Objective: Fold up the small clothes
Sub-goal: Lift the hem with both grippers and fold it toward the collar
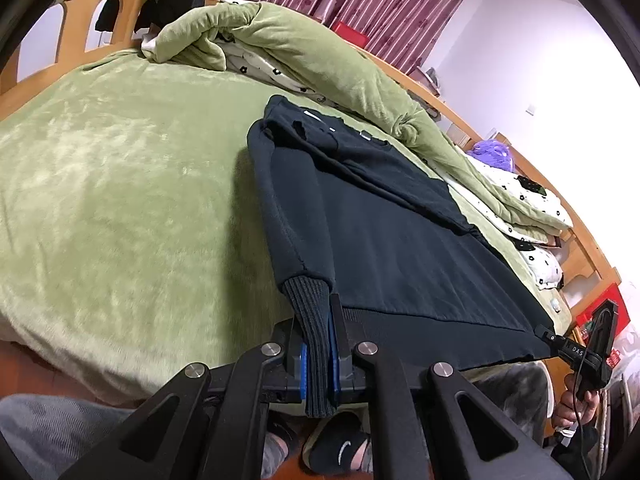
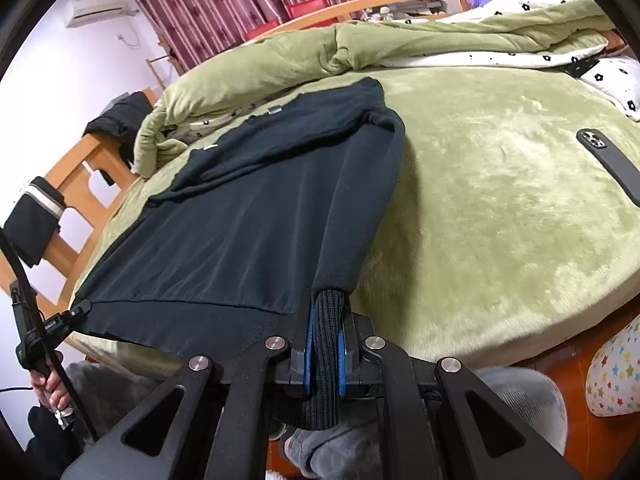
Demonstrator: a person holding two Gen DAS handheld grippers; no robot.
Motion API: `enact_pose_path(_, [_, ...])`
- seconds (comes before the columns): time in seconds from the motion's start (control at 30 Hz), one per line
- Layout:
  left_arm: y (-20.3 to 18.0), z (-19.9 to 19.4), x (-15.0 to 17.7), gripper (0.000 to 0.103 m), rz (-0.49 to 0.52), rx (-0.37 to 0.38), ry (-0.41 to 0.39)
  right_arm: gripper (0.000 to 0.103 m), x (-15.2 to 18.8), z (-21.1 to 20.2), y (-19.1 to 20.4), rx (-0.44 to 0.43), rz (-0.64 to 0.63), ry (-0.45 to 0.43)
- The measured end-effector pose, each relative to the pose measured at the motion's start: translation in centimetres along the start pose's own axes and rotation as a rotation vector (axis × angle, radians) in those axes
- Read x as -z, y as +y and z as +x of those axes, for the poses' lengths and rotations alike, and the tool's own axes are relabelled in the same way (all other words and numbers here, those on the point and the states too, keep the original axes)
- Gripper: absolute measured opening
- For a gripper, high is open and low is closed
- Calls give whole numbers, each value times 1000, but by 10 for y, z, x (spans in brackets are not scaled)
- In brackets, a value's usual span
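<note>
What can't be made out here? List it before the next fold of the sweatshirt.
- Left wrist view: the sweatshirt's white chest print, folded under a sleeve.
- Both views: the ribbed cuff ends, running below the left claw and right claw.
- Right wrist view: the phone's lower end, cut by the frame edge.
- Left wrist view: the red box by the curtain, too small to identify.

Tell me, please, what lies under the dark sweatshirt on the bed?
The sweatshirt lies on the green plush blanket, visible all around it. Whatever lies directly beneath is covered. Its folded-in sleeves rest on top.
</note>
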State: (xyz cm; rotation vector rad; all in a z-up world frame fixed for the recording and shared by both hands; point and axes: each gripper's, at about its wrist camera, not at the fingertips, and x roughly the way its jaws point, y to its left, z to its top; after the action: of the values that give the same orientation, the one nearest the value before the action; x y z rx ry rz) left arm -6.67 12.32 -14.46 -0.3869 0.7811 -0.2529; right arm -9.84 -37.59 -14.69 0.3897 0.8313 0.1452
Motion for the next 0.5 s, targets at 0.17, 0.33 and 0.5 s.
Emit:
enact_pose_path(0.17, [-11,-10,-9,8,-3,-4,-14,9,-9,-17,6,-6,11,-21])
enact_pose_path(0.33, [-31,-14,-43,8,6,-37,-60,9,-37,-25,22,-15,36,-68])
enact_pose_path(0.5, [-45,-7,-84,8,8,-56,-97,9,-76,-25,33,-15,65,-111])
